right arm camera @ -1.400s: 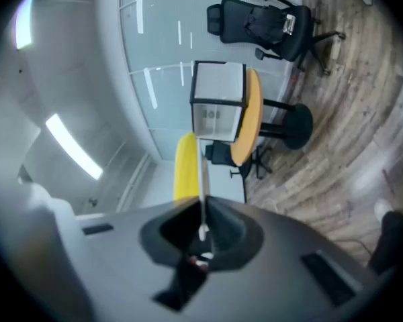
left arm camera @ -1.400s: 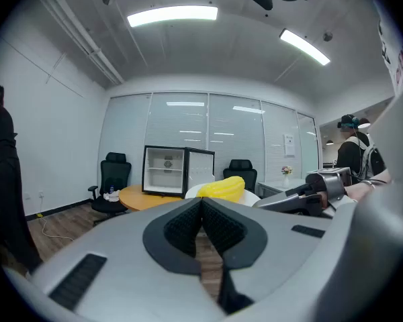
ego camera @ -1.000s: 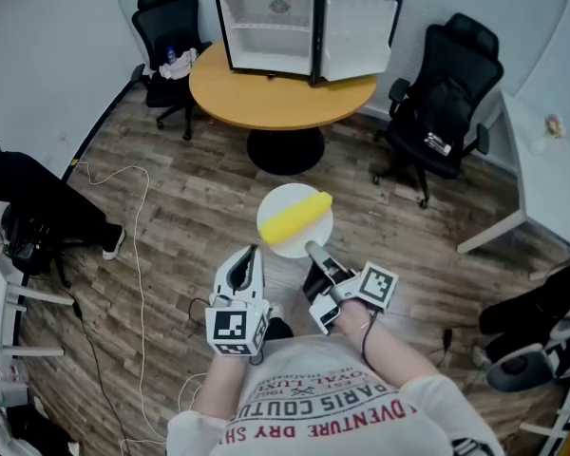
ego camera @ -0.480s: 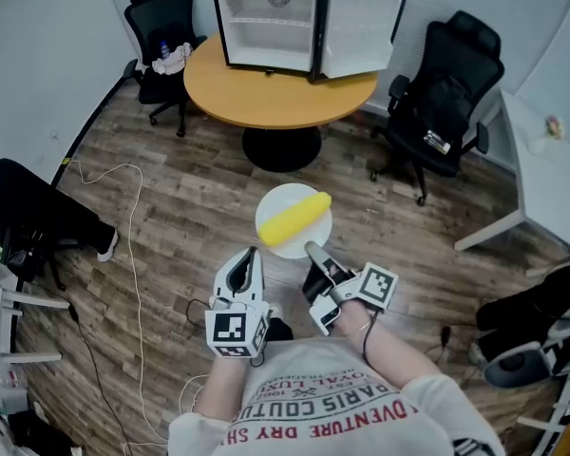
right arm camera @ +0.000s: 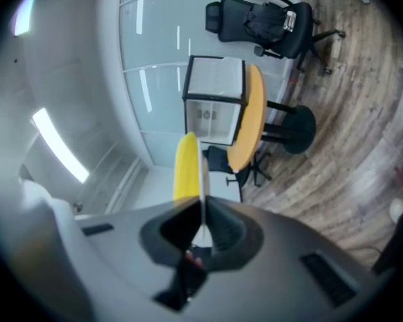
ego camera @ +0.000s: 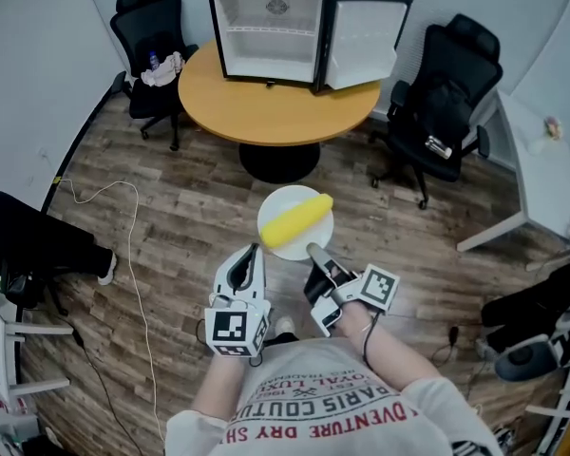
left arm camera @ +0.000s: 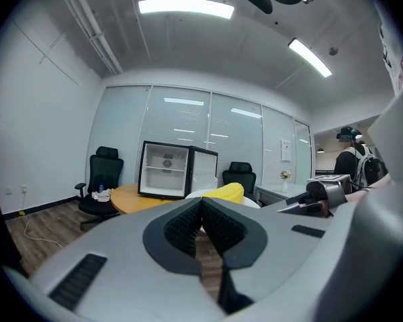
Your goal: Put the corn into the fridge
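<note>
A yellow corn cob lies on a white plate that hangs over the wooden floor. My right gripper is shut on the plate's near rim; in the right gripper view the plate stands edge-on between the pads, with the corn to its left. My left gripper sits just left of the plate, shut with nothing in it. The black mini fridge stands on the round wooden table ahead, its door swung open to the right.
Black office chairs stand left and right of the table. A white desk is at the right, and a white cable trails over the floor at the left.
The table, fridge and floor have slid toward me and a little to the left in the head view. Both grippers and the plate keep their places relative to my body.
</note>
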`<state>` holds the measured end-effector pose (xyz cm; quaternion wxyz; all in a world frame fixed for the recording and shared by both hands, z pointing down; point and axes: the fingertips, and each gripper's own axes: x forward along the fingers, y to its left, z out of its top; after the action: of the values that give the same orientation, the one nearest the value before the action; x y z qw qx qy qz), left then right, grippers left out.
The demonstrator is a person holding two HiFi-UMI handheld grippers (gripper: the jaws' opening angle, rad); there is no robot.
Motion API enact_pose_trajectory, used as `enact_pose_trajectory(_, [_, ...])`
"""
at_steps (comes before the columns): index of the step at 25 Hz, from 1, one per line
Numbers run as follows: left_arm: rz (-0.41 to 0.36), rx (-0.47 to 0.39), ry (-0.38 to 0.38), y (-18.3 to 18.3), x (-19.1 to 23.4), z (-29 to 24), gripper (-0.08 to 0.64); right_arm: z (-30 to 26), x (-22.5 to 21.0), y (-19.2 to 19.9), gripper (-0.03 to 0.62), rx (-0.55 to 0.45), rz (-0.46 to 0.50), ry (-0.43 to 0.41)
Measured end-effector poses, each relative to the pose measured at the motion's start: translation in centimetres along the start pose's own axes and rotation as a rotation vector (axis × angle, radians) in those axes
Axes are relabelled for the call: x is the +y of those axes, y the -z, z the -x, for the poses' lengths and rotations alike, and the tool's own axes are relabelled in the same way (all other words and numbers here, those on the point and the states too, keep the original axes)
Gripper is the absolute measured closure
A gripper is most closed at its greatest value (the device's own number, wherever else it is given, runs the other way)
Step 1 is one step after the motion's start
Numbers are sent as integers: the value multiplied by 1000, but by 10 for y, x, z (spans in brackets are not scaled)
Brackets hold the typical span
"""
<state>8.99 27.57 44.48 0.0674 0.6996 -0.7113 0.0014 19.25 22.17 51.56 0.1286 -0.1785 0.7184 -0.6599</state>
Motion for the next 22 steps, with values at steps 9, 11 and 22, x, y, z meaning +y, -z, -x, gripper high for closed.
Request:
enact_pose_trajectory(9, [11,35,-22,4,51,-29,528,-62,4,-9,554,-11,-29,-11])
enact_pose_trajectory(11, [13,37,-31,4,61,-40,528,-76,2,-16,554,-4,-28,-8])
enact_pose_trajectory(22, [-2,21,-111,-12,112,-151,528,-187,6,-96,554,88,-32,-50])
